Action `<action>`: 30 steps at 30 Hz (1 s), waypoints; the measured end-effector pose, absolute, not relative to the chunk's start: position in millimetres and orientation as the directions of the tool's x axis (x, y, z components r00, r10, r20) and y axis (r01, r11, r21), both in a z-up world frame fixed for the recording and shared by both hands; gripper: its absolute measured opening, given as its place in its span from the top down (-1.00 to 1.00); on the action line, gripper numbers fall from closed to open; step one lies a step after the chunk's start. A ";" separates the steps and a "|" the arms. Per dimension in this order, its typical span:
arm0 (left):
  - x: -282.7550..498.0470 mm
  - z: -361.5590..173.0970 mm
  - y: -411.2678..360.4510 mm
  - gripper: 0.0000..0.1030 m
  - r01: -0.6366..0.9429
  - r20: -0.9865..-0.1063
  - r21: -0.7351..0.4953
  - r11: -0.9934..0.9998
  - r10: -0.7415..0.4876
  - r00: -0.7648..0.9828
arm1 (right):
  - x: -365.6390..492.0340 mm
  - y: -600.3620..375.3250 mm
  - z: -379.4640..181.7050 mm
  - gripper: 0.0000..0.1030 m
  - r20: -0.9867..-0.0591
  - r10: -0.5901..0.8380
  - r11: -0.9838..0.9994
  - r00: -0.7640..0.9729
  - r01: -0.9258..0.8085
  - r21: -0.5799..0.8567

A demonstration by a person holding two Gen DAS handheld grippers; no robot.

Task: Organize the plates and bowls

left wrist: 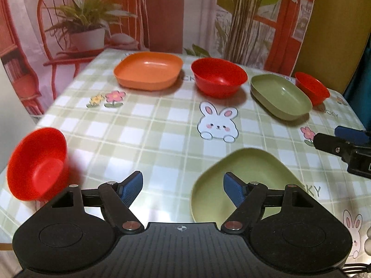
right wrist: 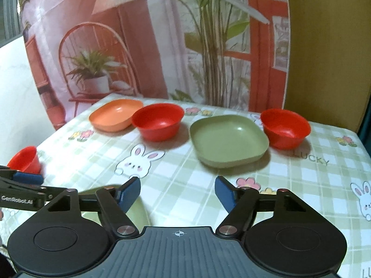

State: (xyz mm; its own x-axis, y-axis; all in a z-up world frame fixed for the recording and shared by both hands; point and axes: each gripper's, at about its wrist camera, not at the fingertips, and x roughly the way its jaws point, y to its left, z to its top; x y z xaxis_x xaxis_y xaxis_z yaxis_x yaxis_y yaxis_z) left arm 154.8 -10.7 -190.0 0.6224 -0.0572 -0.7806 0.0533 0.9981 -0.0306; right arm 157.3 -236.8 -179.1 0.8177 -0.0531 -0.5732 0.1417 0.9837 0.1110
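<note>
L gripper [left wrist: 183,191] was held spread, nothing pinched, over near green plate [left wrist: 231,176]; R gripper [right wrist: 177,192] likewise spread, empty, above tablecloth [right wrist: 185,180].

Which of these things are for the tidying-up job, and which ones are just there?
For the job:
- orange plate
- two green plates, far and near
- three red bowls: middle, far right, near left

Just there:
- checked tablecloth with bunnies
- picture backdrop of a chair and plants
</note>
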 end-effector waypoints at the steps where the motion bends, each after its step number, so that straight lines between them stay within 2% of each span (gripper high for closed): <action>1: 153.9 -191.7 -10.9 -0.52 0.052 -0.783 -0.035 0.998 -0.059 0.619 | 156.1 -236.3 -180.3 -0.27 -0.579 -0.053 0.984 0.814 0.142 0.109; 8: 149.2 -201.9 -14.4 -0.44 0.053 -0.787 -0.088 0.995 -0.102 0.609 | 153.8 -233.4 -188.5 -0.18 -0.616 -0.056 0.986 0.786 0.142 0.092; 11: 148.2 -207.1 -15.4 -0.42 0.049 -0.794 -0.097 0.994 -0.106 0.598 | 153.1 -230.7 -191.5 -0.04 -0.628 -0.051 0.986 0.777 0.138 0.090; 14: 148.4 -212.7 -13.2 -0.25 0.029 -0.810 -0.101 0.994 -0.099 0.577 | 152.2 -228.1 -195.3 0.05 -0.644 -0.037 0.987 0.764 0.128 0.096; 18: 148.4 -216.5 -10.4 -0.17 0.021 -0.815 -0.127 0.992 -0.116 0.568 | 151.9 -221.6 -198.5 0.15 -0.663 -0.013 0.991 0.749 0.100 0.094; 20: 148.6 -217.3 -11.0 -0.06 0.026 -0.816 -0.133 0.991 -0.124 0.565 | 152.2 -218.3 -201.4 0.18 -0.677 0.001 0.991 0.736 0.089 0.099; 26: 147.4 -221.1 -14.6 0.10 0.027 -0.824 -0.120 0.992 -0.115 0.554 | 148.4 -213.1 -210.4 0.32 -0.703 0.026 0.987 0.711 0.093 0.132; 30: 147.3 -224.0 -12.8 0.23 0.018 -0.829 -0.129 0.992 -0.118 0.547 | 147.3 -218.4 -214.7 0.48 -0.712 0.032 0.979 0.702 0.123 0.165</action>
